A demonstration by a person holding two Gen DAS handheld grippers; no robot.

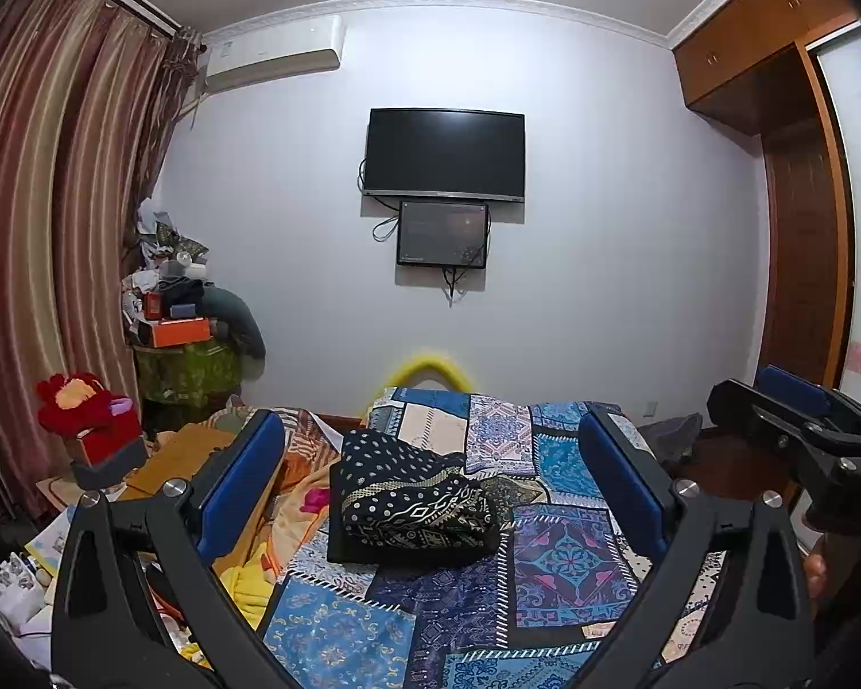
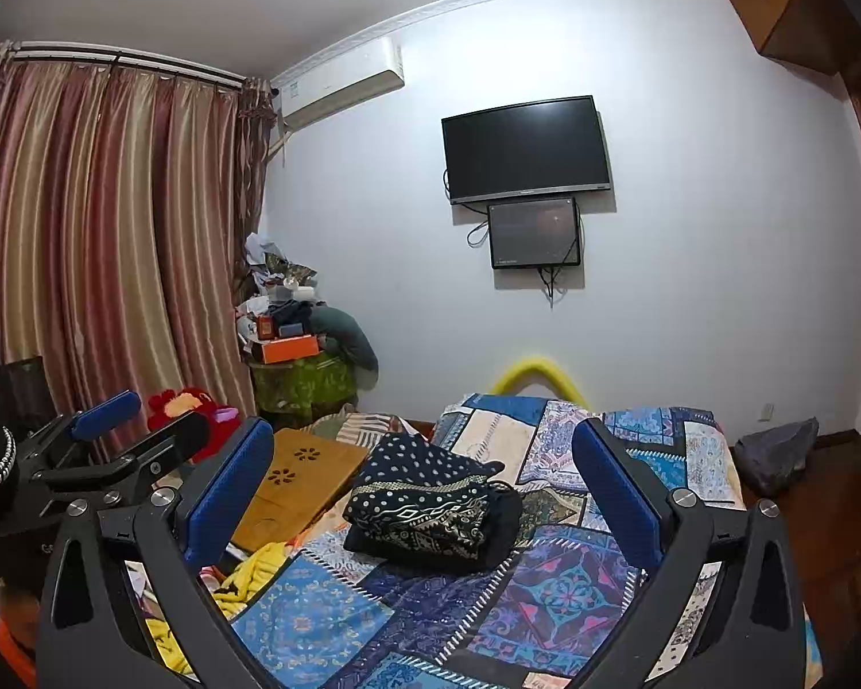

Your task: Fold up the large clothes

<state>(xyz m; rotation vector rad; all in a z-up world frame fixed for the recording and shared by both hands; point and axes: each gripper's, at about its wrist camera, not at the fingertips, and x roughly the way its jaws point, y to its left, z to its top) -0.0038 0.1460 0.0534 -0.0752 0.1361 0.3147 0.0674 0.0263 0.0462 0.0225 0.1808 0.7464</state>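
Note:
A folded dark garment (image 1: 410, 502) with white dots and a patterned band lies in a compact stack on the blue patchwork bedspread (image 1: 568, 562). It also shows in the right wrist view (image 2: 430, 502) on the bedspread (image 2: 568, 591). My left gripper (image 1: 430, 459) is open and empty, held above the bed short of the garment. My right gripper (image 2: 425, 462) is open and empty too, at a similar height. The right gripper shows at the right edge of the left wrist view (image 1: 786, 407). The left gripper shows at the left of the right wrist view (image 2: 132, 425).
A wooden lap desk (image 2: 298, 476) and yellow and orange clothes (image 2: 247, 574) lie left of the bed. A red plush toy (image 1: 80, 402), a cluttered stand (image 1: 183, 344) and curtains (image 1: 46, 229) fill the left. A TV (image 1: 445, 152) hangs on the far wall. A wardrobe (image 1: 798, 264) stands right.

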